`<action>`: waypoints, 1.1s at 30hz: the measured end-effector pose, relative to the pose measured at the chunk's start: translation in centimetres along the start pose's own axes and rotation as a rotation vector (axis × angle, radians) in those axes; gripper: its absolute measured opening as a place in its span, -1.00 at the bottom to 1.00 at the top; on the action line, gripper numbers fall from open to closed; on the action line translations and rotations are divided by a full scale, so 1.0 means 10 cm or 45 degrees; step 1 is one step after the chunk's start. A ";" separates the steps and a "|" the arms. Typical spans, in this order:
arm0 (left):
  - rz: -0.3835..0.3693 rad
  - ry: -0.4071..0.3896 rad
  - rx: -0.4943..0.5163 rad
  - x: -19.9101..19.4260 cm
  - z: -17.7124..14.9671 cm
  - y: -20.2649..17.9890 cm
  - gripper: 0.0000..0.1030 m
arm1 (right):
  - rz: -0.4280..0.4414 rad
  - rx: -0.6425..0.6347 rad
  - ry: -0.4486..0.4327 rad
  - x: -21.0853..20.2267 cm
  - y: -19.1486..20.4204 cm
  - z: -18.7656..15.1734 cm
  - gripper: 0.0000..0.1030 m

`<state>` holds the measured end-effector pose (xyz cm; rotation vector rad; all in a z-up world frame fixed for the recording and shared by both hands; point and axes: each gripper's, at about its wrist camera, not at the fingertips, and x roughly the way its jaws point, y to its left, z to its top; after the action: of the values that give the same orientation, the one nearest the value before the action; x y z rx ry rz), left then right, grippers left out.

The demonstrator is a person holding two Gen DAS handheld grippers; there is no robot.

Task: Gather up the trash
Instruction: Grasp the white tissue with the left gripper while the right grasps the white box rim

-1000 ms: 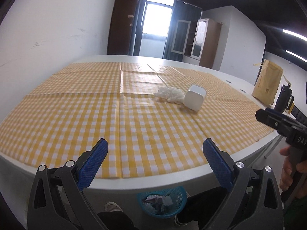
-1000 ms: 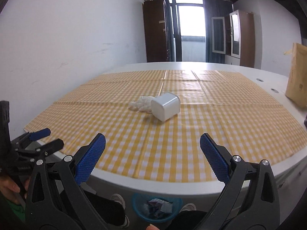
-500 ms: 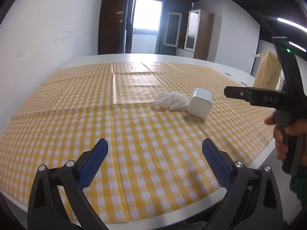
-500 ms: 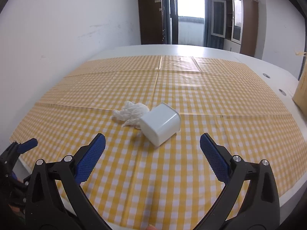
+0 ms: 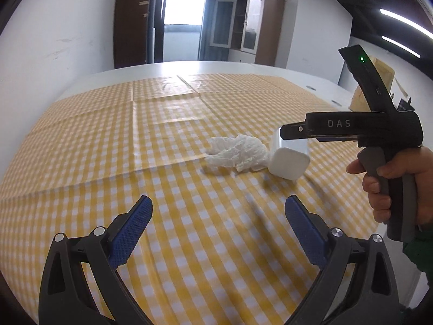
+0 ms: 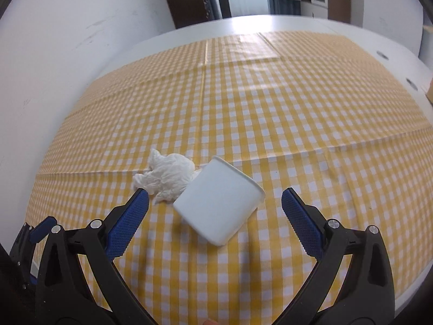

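A white paper cup (image 6: pixel 219 206) lies on its side on the yellow checked tablecloth (image 6: pixel 297 113), with a crumpled white tissue (image 6: pixel 165 176) touching its left side. My right gripper (image 6: pixel 215 211) is open, its blue pads either side of the cup and just short of it. In the left wrist view the same cup (image 5: pixel 289 162) and tissue (image 5: pixel 238 153) lie ahead on the cloth. My left gripper (image 5: pixel 218 224) is open and empty, well short of the tissue. The right gripper's body (image 5: pixel 351 130), held by a hand (image 5: pixel 392 187), hangs over the cup.
The white table (image 5: pixel 205 66) reaches beyond the cloth towards a dark door and a window. A brown paper bag (image 5: pixel 384 81) stands at the far right edge. A white wall runs along the left side.
Both grippers have moved forward over the table, from its near edge towards the trash. The right gripper now stands around the cup. The blue basket under the table has left view.
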<state>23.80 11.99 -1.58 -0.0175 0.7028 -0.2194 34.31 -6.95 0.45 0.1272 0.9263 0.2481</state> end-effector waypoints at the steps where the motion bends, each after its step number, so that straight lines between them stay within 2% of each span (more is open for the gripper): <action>1: -0.008 0.019 0.004 0.06 0.04 0.02 0.86 | -0.003 0.015 0.012 0.04 -0.02 0.01 0.81; 8: -0.015 0.138 0.122 0.49 0.24 0.02 0.83 | -0.033 0.058 0.115 0.33 -0.01 0.12 0.71; 11: -0.011 0.164 0.139 0.63 0.30 0.04 0.80 | -0.045 0.031 0.140 0.41 0.00 0.12 0.60; 13: -0.028 0.184 0.137 0.72 0.32 0.05 0.78 | -0.016 0.007 0.156 0.45 -0.03 0.12 0.50; 18: -0.028 0.225 0.191 0.95 0.38 -0.02 0.70 | 0.030 0.009 0.177 0.45 -0.15 0.15 0.45; 20: -0.024 0.231 0.204 1.03 0.44 -0.05 0.60 | 0.034 -0.004 0.174 0.41 -0.21 0.14 0.44; 25: -0.075 0.256 0.215 1.20 0.55 -0.16 0.57 | 0.030 -0.018 0.163 0.32 -0.33 0.10 0.42; 27: -0.066 0.281 0.241 1.32 0.56 -0.23 0.42 | 0.026 -0.035 0.153 0.26 -0.38 0.07 0.40; 28: -0.075 0.290 0.240 1.35 0.56 -0.25 0.13 | 0.027 -0.041 0.147 0.24 -0.40 0.06 0.39; 29: -0.089 0.297 0.227 1.37 0.55 -0.26 -0.36 | 0.041 -0.037 0.143 0.21 -0.44 0.04 0.38; 31: -0.086 0.328 0.170 1.40 0.53 -0.28 -0.86 | 0.059 -0.020 0.134 0.14 -0.52 0.00 0.37; 33: -0.098 0.299 0.150 1.34 0.52 -0.32 -0.88 | 0.058 -0.024 0.118 0.06 -0.60 -0.05 0.35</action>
<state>36.44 5.86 -5.86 0.0955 0.9229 -0.3403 35.13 -12.58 -1.59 0.1203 1.0135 0.3067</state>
